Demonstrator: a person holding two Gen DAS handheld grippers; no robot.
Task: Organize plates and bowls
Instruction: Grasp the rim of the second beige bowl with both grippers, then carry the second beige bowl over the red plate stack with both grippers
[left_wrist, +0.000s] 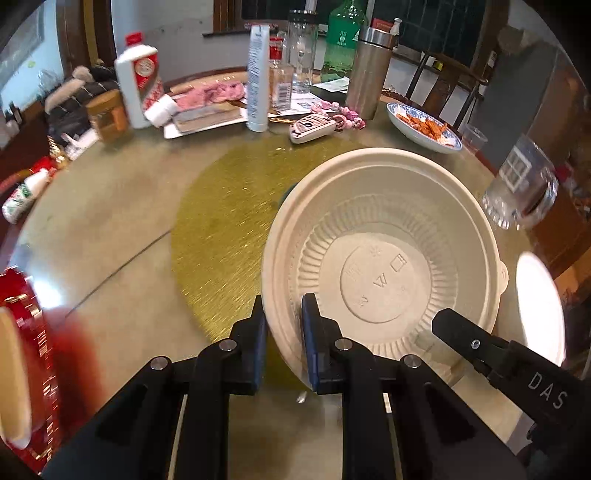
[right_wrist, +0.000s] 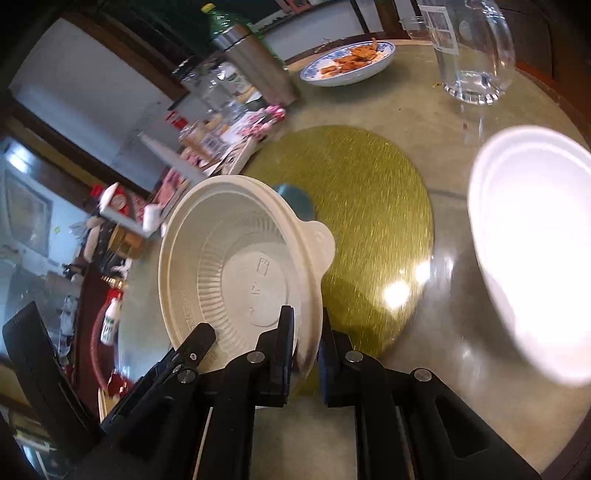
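Note:
A cream ribbed disposable bowl (left_wrist: 384, 251) is held tilted above the round gold mat (left_wrist: 229, 214). My left gripper (left_wrist: 283, 317) is shut on its near rim, one finger inside and one outside. My right gripper (right_wrist: 308, 328) is shut on the rim of the same bowl (right_wrist: 236, 258) from the other side; its finger also shows in the left wrist view (left_wrist: 465, 336). A bright white plate (right_wrist: 535, 236) lies on the table to the right. A teal object (right_wrist: 295, 199) sits behind the bowl, mostly hidden.
A blue-patterned dish of orange food (left_wrist: 424, 125), a clear glass jug (right_wrist: 472, 51), a steel flask (left_wrist: 369, 74), bottles (left_wrist: 138, 77), a key fob (left_wrist: 314, 127) and papers crowd the far table. A red box (left_wrist: 22, 350) is at the left edge.

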